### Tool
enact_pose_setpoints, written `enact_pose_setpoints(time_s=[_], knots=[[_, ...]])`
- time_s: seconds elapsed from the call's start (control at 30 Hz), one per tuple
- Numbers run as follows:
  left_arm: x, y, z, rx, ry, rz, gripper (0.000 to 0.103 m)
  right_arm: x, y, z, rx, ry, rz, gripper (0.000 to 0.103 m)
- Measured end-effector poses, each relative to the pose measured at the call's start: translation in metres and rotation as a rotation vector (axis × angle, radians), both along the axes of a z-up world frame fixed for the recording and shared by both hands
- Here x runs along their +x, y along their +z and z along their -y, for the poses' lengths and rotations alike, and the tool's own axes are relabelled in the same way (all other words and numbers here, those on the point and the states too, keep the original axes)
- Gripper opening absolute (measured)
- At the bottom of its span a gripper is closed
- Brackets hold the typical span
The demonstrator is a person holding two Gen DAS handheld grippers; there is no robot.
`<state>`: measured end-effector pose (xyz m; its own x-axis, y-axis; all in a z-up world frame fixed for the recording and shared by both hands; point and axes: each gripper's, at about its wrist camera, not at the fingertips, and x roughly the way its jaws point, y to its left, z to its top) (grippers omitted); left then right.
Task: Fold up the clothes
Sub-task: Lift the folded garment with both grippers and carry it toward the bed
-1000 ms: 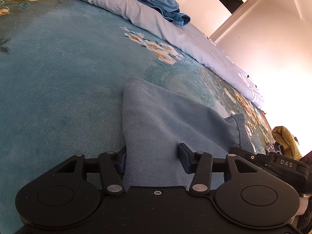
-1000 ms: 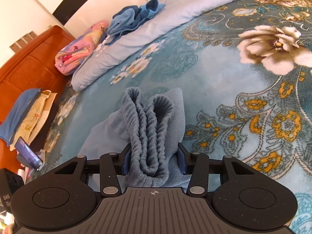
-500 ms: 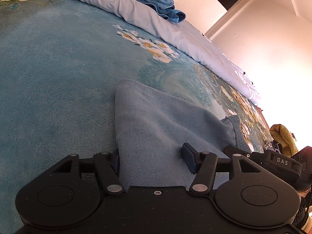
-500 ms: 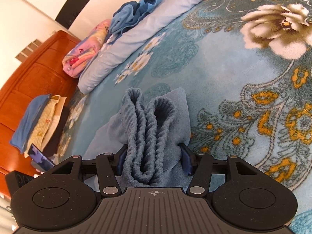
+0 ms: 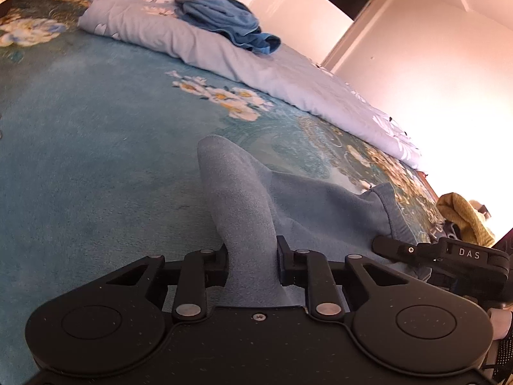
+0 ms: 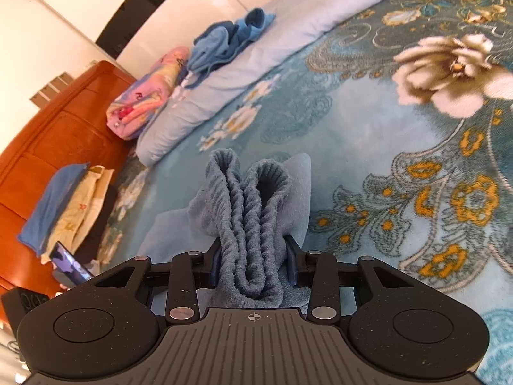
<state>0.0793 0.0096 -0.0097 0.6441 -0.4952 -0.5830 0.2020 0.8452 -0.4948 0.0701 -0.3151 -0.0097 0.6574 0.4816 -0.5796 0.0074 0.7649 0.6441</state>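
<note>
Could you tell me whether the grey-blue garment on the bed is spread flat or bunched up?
Bunched up: the grey-blue garment rises in ribbed folds between the right tool.

Each of your wrist views looks forward and down from close behind its hand-held gripper. Both share the bed (image 5: 96, 166) and the grey-blue garment (image 6: 253, 224).

Two black two-finger grippers work on one teal floral plush blanket (image 6: 400, 147): the left gripper (image 5: 251, 264) and the right gripper (image 6: 253, 264). One grey-blue fleece garment (image 5: 237, 205) with a ribbed hem lies between them. One pale blue quilt (image 5: 224, 54) runs along the far side, bearing one crumpled bright blue garment (image 5: 224, 22). One pink patterned folded bundle (image 6: 144, 96), one orange-brown headboard (image 6: 48, 134), one dark phone (image 6: 72, 266) and one mustard-yellow cloth (image 5: 465, 218) complete the count.
</note>
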Motion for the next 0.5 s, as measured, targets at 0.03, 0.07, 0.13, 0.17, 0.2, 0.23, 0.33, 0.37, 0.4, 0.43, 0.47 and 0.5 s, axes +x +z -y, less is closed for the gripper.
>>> enact_pose_setpoints(time_s=[0.03, 0.07, 0.13, 0.17, 0.2, 0.23, 0.33, 0.37, 0.4, 0.43, 0.47, 0.5], knots=[[-0.002, 0.003, 0.002, -0.004, -0.007, 0.007, 0.021, -0.004, 0.003, 0.002, 0.000, -0.006, 0.006, 0.034], [-0.004, 0.007, 0.004, -0.009, -0.015, 0.013, 0.021, -0.008, 0.005, 0.005, 0.003, -0.014, 0.012, 0.034], [-0.007, 0.016, 0.011, -0.015, -0.037, 0.028, 0.021, -0.017, 0.011, 0.013, 0.006, -0.031, 0.025, 0.034], [-0.009, 0.021, 0.016, -0.015, -0.052, 0.041, 0.021, -0.021, 0.015, 0.017, 0.007, -0.040, 0.033, 0.034], [-0.010, 0.026, 0.022, -0.015, -0.068, 0.054, 0.021, -0.026, 0.019, 0.024, 0.006, -0.048, 0.042, 0.034], [-0.011, 0.032, 0.029, -0.014, -0.084, 0.065, 0.021, -0.030, 0.023, 0.030, 0.005, -0.057, 0.052, 0.034], [-0.011, 0.048, 0.054, -0.016, -0.137, 0.092, 0.021, -0.045, 0.037, 0.051, -0.002, -0.084, 0.083, 0.034], [-0.010, 0.054, 0.064, -0.017, -0.158, 0.101, 0.021, -0.050, 0.042, 0.059, -0.010, -0.092, 0.096, 0.034], [-0.009, 0.059, 0.075, -0.018, -0.182, 0.115, 0.021, -0.054, 0.047, 0.068, -0.021, -0.102, 0.108, 0.034], [-0.007, 0.063, 0.085, -0.026, -0.205, 0.127, 0.021, -0.058, 0.053, 0.078, -0.031, -0.113, 0.118, 0.034], [-0.005, 0.067, 0.096, -0.033, -0.227, 0.138, 0.021, -0.061, 0.058, 0.087, -0.041, -0.130, 0.121, 0.034], [-0.003, 0.072, 0.107, -0.035, -0.251, 0.143, 0.021, -0.064, 0.062, 0.097, -0.051, -0.146, 0.124, 0.034]])
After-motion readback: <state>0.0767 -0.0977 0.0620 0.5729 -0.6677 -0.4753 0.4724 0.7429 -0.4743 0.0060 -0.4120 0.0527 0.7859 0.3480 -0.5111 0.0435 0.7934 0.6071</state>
